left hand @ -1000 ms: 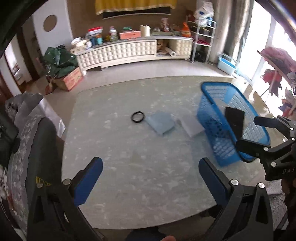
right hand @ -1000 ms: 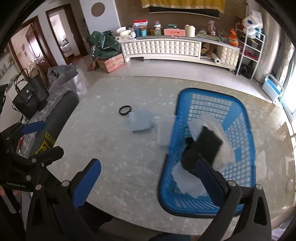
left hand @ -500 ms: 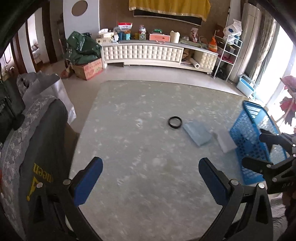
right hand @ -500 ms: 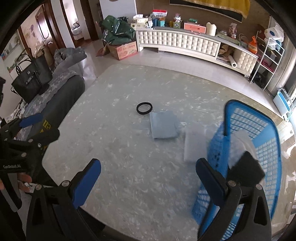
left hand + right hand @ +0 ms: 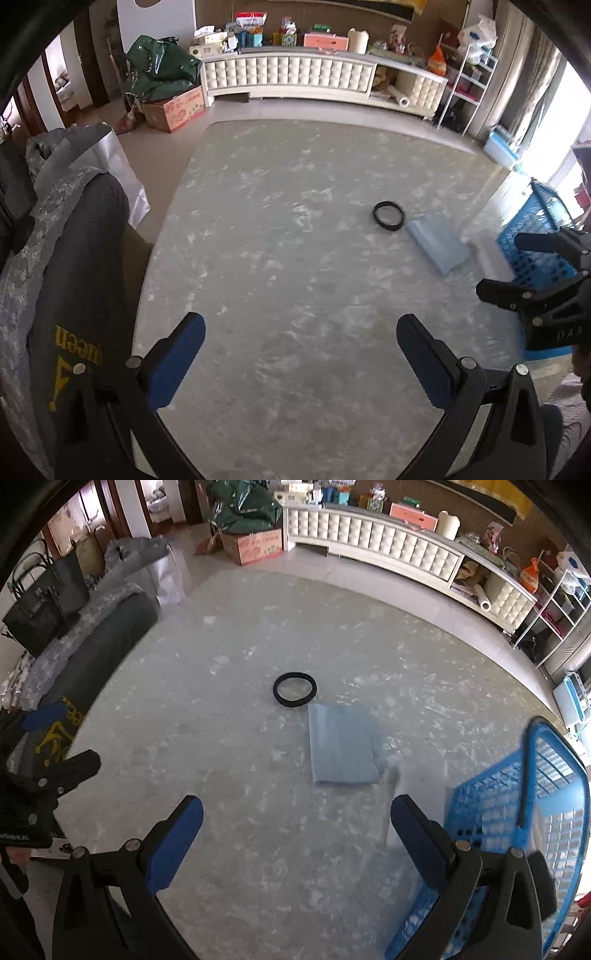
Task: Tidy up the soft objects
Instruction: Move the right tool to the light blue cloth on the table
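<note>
On the desk [image 5: 221,775], the ring [image 5: 294,689] lay mid-frame, the folded cloth [image 5: 341,749] just lower right of it, the basket [image 5: 535,812] at the right edge.

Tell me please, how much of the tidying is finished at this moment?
Done: cannot tell; the blue basket's contents are blurred. In hand: nothing; the left gripper and right gripper are both open and empty. Left: the folded blue cloth and black ring on the table.
</note>
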Demonstrator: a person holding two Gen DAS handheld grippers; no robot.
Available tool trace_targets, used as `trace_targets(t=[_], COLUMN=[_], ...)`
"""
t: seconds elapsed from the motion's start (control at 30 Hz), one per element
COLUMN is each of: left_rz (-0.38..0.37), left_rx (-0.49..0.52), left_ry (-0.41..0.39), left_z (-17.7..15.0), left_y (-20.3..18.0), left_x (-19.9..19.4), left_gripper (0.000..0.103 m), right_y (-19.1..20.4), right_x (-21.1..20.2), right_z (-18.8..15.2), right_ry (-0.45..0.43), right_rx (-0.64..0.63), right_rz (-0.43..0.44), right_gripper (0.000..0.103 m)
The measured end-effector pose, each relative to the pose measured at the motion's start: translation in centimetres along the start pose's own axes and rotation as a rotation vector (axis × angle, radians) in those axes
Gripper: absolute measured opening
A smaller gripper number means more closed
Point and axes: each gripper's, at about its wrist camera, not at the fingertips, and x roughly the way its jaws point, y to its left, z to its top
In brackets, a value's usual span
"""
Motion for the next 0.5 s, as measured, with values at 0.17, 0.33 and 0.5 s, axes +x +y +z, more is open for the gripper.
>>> trace_targets(t=[0.17, 0.33, 0.5], left_rz=[0.001, 0.002, 0.003], left_rx=[0.029, 0.028, 0.03], left_ry=[0.008, 0.034, 0.053], left_z=[0.9, 1.7, 2.3], left_y=[-0.2, -0.4, -0.7], left_x=[1.6, 3.9, 5.6], left_gripper=[0.103, 0.103, 0.103], right_y=[-1.1, -1.7, -2.4], right_x=[2.9, 5.1, 6.8], right_z=[1.6, 2.8, 3.2], right_ry=[0.065, 0.105, 0.142], right_rx=[0.051, 0.054, 0.082], right_rz=[0.013, 0.007, 0.037], right_gripper=[0.096, 0.093, 0.085])
